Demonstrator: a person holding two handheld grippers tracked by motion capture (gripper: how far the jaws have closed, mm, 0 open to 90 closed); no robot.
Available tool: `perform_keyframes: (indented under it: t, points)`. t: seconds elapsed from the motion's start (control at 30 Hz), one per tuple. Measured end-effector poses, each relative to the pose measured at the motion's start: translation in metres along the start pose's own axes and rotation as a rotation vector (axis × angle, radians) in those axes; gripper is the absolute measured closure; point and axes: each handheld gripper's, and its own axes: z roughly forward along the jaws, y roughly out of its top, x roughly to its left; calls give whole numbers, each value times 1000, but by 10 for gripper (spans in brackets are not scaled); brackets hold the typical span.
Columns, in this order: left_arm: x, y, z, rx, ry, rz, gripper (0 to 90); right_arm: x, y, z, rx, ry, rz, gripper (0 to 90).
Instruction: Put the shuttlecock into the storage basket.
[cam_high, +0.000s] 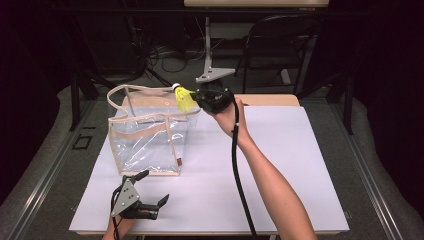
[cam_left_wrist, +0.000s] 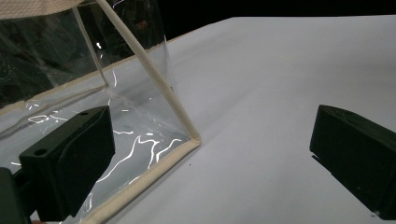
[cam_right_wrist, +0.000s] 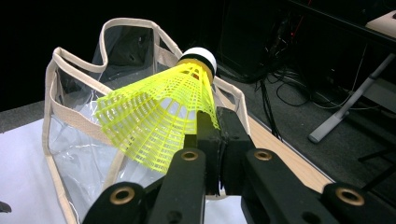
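White table sheet (cam_high: 280, 165) under all of it — the yellow shuttlecock (cam_right_wrist: 163, 109), cork tip up and away, hangs over the clear bag's (cam_high: 150, 140) open far corner, skirt edge pinched by the right gripper (cam_right_wrist: 217, 135). The left gripper (cam_high: 152, 187) rests near the bag's base, jaws spread, idle.

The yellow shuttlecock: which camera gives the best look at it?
The right gripper view: the shuttlecock is close up there, its mesh skirt pinched in the right claw and its white tip clear. The high view has it small, above the clear bag's rim. The left gripper view looks at the bag's corner.
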Motion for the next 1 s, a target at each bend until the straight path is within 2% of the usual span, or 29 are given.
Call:
perform_keyframes:
  t: [0.4, 1.0]
  points:
    - [0, 0, 0, -2, 0, -2, 1, 2, 2, 8, 7, -19, 12, 890]
    - [0, 0, -1, -2, 1, -2, 2, -3, -2, 21, 25, -39, 42, 891]
